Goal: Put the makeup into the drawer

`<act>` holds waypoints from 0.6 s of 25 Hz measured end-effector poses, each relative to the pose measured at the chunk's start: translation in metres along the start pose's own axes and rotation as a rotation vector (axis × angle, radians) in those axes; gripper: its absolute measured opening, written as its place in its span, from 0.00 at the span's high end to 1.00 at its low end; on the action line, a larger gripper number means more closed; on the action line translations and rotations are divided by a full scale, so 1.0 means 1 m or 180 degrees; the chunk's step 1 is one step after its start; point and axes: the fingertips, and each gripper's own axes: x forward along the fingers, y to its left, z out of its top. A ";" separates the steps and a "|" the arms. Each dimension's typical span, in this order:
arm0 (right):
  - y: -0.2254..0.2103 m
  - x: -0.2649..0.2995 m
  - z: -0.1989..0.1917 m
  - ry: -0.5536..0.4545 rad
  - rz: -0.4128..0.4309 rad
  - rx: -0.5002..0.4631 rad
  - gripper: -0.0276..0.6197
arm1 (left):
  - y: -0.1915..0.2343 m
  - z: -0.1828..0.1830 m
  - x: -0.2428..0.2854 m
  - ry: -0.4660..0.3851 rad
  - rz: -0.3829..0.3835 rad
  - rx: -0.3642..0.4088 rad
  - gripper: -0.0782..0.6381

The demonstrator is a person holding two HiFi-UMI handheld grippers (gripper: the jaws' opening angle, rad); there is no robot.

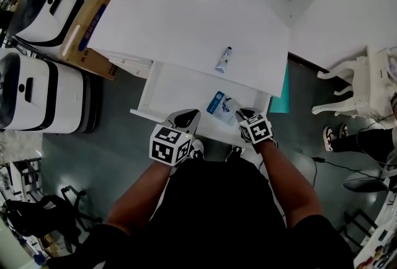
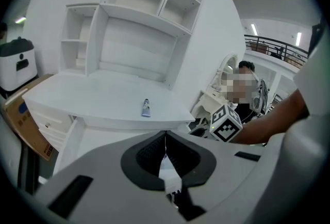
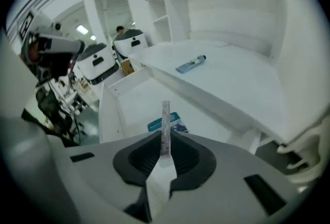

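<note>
The white desk [image 1: 186,26] has its drawer [image 1: 149,93] pulled open below the front edge. A blue makeup packet [image 1: 216,102] lies inside the drawer, also seen in the right gripper view [image 3: 161,123]. One small makeup tube [image 1: 223,60] lies on the desktop, seen too from the left gripper [image 2: 146,108] and the right gripper [image 3: 191,64]. My right gripper [image 1: 247,114] hangs over the drawer's front right part, shut on a thin makeup tube [image 3: 165,117] whose flat crimped end sticks out past the pads. My left gripper [image 1: 186,116] sits at the drawer's front edge, its jaws [image 2: 165,138] shut with nothing in them.
Two white machines [image 1: 43,10] [image 1: 37,94] and a cardboard box [image 1: 87,29] stand left of the desk. A white chair [image 1: 360,85] and another person's feet [image 1: 332,134] are at the right. A white shelf unit [image 2: 139,16] rises behind the desktop.
</note>
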 end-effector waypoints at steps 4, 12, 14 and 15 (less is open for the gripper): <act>0.003 0.034 -0.020 0.0089 0.0407 0.0808 0.85 | -0.001 -0.001 0.001 0.0033 0.0017 0.0003 0.88; 0.001 0.063 -0.030 0.0162 0.0698 0.1377 0.85 | 0.006 -0.005 0.002 0.0095 0.0108 -0.0075 0.88; -0.002 0.066 -0.034 0.0191 0.0706 0.1421 0.85 | 0.009 -0.009 0.003 0.0118 0.0133 -0.0109 0.88; -0.003 0.068 -0.035 0.0195 0.0715 0.1450 0.85 | 0.011 -0.010 0.002 0.0126 0.0146 -0.0122 0.88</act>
